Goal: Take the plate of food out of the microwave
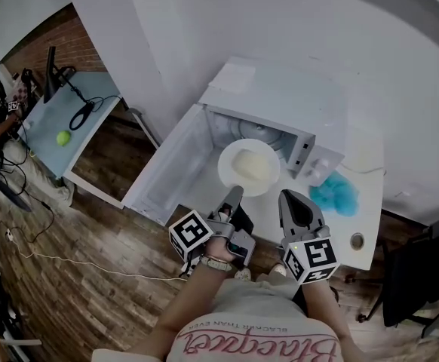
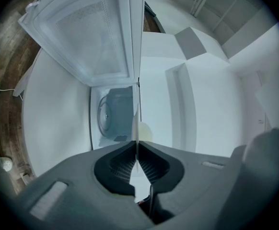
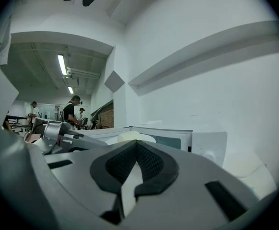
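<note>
A white plate bearing a pale mound of food hangs in front of the open white microwave. My left gripper is shut on the plate's near rim. In the left gripper view the plate shows edge-on as a thin line running out from between the closed pads of the left gripper, with the food beside it and the cavity's turntable behind. My right gripper is just right of the plate, apart from it; in its own view the right gripper is shut and empty.
The microwave door swings wide to the left. On the white table lie a blue fluffy cloth and a small round thing. At the far left a desk holds a green ball. Cables run over the wood floor.
</note>
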Action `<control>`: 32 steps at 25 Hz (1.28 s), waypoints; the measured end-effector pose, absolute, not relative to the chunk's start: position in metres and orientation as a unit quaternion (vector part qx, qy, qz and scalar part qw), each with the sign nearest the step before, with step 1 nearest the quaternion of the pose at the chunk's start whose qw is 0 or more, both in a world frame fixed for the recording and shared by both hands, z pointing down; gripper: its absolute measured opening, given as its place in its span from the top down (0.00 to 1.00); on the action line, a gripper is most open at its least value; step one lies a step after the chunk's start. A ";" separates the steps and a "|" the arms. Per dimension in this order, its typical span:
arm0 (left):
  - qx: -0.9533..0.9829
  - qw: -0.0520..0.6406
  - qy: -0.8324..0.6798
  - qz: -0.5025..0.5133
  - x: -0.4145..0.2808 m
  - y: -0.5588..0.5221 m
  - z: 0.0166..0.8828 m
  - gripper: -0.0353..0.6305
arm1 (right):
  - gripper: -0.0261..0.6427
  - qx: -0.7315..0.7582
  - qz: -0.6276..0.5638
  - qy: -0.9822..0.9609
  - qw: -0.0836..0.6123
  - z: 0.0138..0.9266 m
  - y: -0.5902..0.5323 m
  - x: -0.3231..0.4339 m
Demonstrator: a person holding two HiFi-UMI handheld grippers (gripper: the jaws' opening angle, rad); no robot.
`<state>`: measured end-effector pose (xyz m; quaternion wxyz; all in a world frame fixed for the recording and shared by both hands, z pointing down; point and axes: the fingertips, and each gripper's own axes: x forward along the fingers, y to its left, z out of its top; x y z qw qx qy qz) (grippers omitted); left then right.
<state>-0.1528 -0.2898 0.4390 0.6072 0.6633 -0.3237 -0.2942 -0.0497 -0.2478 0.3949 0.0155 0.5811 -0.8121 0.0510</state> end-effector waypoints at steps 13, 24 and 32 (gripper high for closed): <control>0.659 0.600 -0.324 -0.318 -0.139 -0.292 0.412 0.92 | 0.95 0.581 0.014 -0.813 0.020 0.366 -0.258 -0.032; 0.663 0.584 -0.330 -0.331 -0.127 -0.295 0.398 0.92 | 0.95 0.570 -0.005 -0.822 0.014 0.355 -0.263 -0.020; 0.667 0.574 -0.333 -0.340 -0.124 -0.299 0.390 0.92 | 0.95 0.563 -0.019 -0.826 0.017 0.350 -0.271 -0.019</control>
